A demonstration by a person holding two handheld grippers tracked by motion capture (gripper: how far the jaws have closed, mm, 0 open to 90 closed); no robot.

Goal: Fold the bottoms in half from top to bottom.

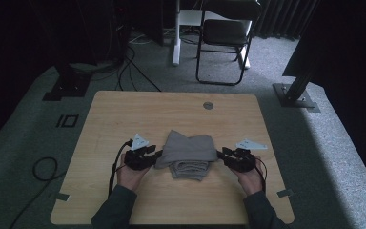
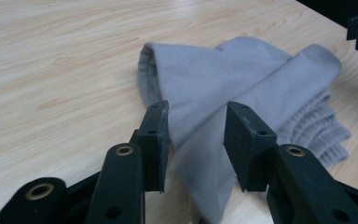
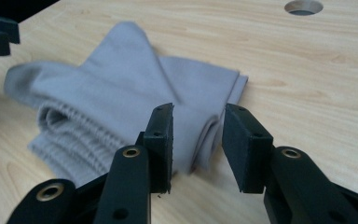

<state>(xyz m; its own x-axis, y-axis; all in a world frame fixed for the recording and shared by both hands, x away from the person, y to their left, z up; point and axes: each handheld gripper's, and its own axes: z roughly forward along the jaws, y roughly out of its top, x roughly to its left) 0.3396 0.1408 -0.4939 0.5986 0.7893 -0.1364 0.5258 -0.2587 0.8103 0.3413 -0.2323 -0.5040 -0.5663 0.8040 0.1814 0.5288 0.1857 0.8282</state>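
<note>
Grey knit garment (image 1: 187, 153), ribbed hem, folded soft on pale wood table (image 1: 124, 114).

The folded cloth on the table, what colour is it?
The folded cloth is plain grey, best seen in the left gripper view.

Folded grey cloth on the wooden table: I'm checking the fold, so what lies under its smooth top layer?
Under the smooth top layer of the folded grey cloth a ribbed knit edge sticks out toward the person. The inner layers are covered.
</note>
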